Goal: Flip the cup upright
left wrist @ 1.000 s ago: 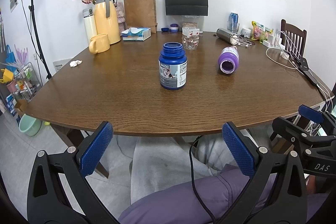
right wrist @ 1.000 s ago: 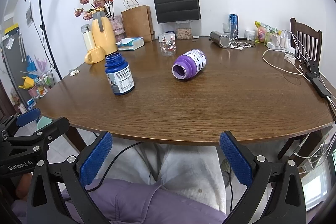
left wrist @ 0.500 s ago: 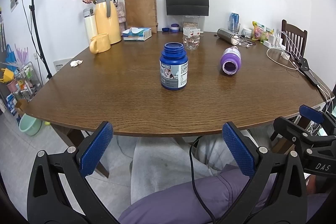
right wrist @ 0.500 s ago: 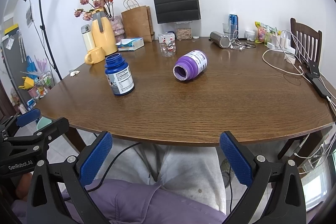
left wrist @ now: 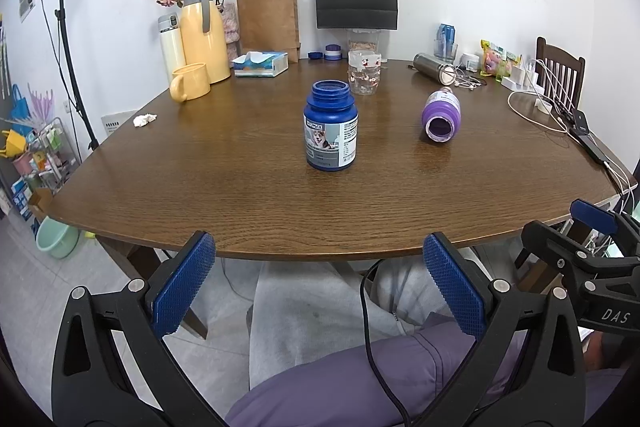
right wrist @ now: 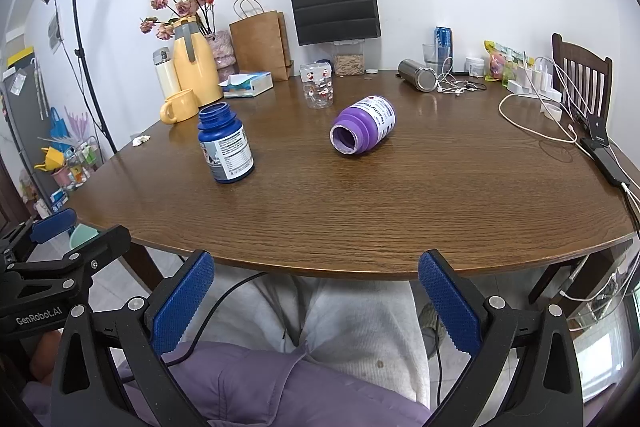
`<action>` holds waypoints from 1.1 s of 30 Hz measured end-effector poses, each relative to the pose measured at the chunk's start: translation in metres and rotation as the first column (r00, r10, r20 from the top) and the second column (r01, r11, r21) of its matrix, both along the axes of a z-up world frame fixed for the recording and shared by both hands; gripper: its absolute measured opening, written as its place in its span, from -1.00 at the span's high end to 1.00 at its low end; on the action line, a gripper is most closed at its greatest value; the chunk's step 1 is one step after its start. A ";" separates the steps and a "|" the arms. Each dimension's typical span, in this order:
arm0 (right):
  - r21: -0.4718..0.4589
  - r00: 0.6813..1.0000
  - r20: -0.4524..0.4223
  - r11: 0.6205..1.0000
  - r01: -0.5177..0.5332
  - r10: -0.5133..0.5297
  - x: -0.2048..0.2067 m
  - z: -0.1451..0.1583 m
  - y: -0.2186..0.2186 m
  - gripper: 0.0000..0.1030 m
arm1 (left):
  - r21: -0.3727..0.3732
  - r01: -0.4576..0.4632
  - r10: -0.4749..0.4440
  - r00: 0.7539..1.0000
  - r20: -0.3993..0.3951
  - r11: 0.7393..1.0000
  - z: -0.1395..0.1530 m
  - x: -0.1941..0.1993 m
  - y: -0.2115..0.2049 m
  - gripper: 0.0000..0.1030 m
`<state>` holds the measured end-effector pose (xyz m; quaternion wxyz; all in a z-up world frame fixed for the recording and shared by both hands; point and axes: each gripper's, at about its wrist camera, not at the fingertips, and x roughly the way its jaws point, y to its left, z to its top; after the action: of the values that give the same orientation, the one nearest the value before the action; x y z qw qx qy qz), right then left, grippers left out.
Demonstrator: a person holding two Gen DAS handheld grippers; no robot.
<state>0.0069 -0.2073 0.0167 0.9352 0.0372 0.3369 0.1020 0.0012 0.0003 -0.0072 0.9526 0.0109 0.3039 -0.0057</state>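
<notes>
We hold the right tool (right wrist: 316,301) and the left tool (left wrist: 318,289) low over our lap, short of the table (right wrist: 360,203) edge, each with its blue pads spread apart and nothing between them. Out on the table the purple bottle (right wrist: 363,126) lies on its side, open mouth toward us, well right of the upright blue bottle (right wrist: 226,144). It looks like empty, stiff plastic: light, apt to roll. We judge the labelled belly the best hold.
</notes>
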 end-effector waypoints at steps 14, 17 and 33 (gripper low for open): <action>-0.001 1.000 -0.004 1.000 0.004 -0.004 0.001 -0.001 -0.001 -1.00 | -0.001 0.000 0.000 1.000 -0.003 1.000 0.000 0.001 -0.001 -1.00; 0.000 1.000 -0.005 1.000 0.004 -0.004 0.002 -0.001 0.000 -1.00 | 0.000 0.001 -0.001 1.000 -0.002 1.000 0.000 0.001 0.000 -1.00; 0.001 1.000 -0.007 1.000 0.003 -0.003 0.000 -0.004 0.002 -1.00 | 0.001 0.001 -0.001 1.000 -0.009 1.000 -0.008 0.000 -0.001 -1.00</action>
<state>0.0072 -0.2049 0.0126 0.9342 0.0384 0.3400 0.1008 0.0012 -0.0012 -0.0154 0.9512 0.0115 0.3083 -0.0060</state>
